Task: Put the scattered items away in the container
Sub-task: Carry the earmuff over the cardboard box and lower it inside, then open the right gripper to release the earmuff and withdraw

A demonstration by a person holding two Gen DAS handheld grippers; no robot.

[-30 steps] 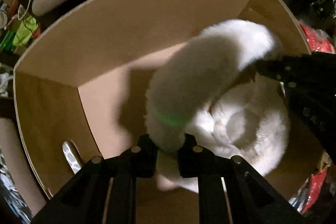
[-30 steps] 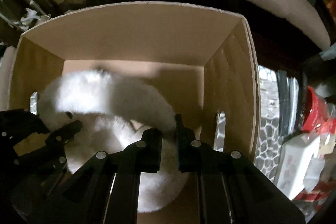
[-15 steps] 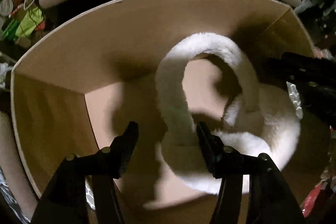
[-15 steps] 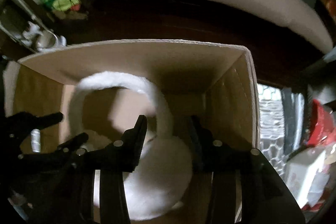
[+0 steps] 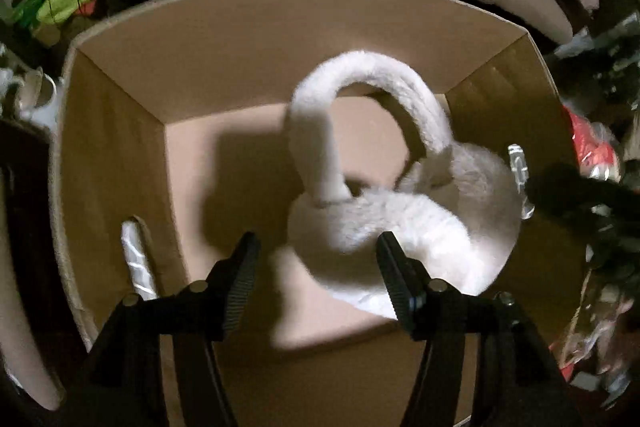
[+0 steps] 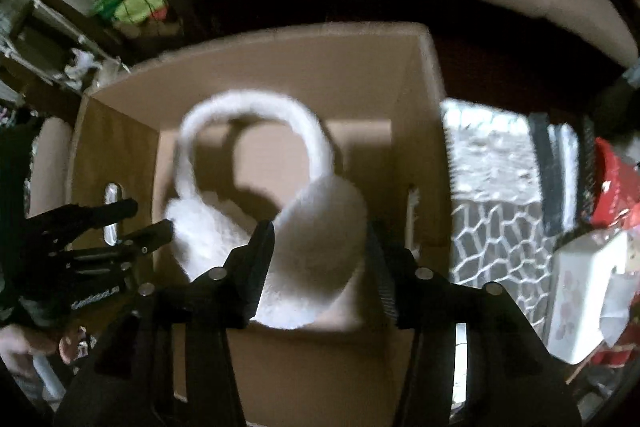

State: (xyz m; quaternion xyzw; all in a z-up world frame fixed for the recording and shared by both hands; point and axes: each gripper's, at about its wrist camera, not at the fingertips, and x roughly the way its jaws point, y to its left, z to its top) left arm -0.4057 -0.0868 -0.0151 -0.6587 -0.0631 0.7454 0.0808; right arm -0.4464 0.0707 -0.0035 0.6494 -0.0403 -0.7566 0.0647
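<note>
Both tools (image 5: 316, 259) (image 6: 320, 247) gape (earmuffs (image 5: 400, 215) loose).

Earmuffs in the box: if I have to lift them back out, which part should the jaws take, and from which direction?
Grip the fluffy headband at the top of its arch on the white earmuffs, coming straight down from above. The band stands up in a narrow loop off the box floor, slim enough to fit between open jaws, while the ear pads look bulky. The cardboard box walls block any sideways approach. The right gripper looks nearest.
</note>
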